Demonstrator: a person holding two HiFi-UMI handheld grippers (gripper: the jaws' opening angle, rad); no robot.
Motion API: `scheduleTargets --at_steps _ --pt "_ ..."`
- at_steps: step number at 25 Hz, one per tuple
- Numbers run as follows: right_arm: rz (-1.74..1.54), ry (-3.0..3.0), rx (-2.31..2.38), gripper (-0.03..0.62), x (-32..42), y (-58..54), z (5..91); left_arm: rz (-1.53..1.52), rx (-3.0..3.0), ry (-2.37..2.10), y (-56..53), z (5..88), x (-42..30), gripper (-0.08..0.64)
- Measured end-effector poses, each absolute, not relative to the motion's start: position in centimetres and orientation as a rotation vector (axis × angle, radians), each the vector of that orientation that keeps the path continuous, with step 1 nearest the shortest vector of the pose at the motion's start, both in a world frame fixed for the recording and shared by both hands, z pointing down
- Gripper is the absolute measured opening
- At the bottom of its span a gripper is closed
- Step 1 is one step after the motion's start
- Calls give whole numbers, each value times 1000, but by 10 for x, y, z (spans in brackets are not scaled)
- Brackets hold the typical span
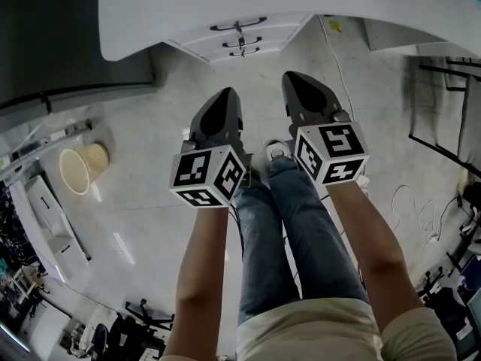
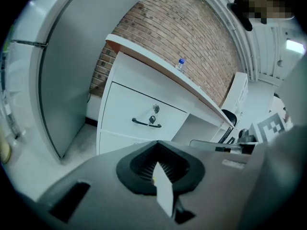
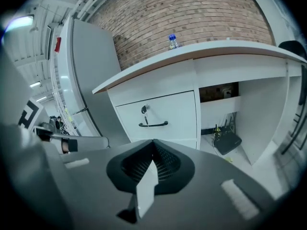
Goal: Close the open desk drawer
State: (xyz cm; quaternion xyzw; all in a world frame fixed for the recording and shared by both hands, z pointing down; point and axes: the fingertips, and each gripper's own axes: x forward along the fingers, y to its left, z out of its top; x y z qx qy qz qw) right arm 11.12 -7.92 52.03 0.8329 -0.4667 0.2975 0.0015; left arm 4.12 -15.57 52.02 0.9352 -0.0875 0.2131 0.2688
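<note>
left tongs (image 1: 225,96) and right tongs (image 1: 297,80) both pressed together, before three shut drawers (image 1: 259,34).

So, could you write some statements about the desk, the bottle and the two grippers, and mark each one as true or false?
1. The left gripper and the right gripper are both shut and empty. True.
2. The bottle stands under the desk. False: it stands on top of the desk.
3. The wall behind the desk is brick. True.
4. The left gripper grips the drawer handle. False: it is held apart from the handle and touches nothing.
5. A woven basket is on the floor at the person's left. True.
</note>
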Motion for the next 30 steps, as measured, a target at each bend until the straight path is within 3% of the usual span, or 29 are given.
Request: scheduleTargets --at_steps 30 --pt "907 -1344 2763 3 -37 -11 361 714 2546 80 -88 388 -97 -2"
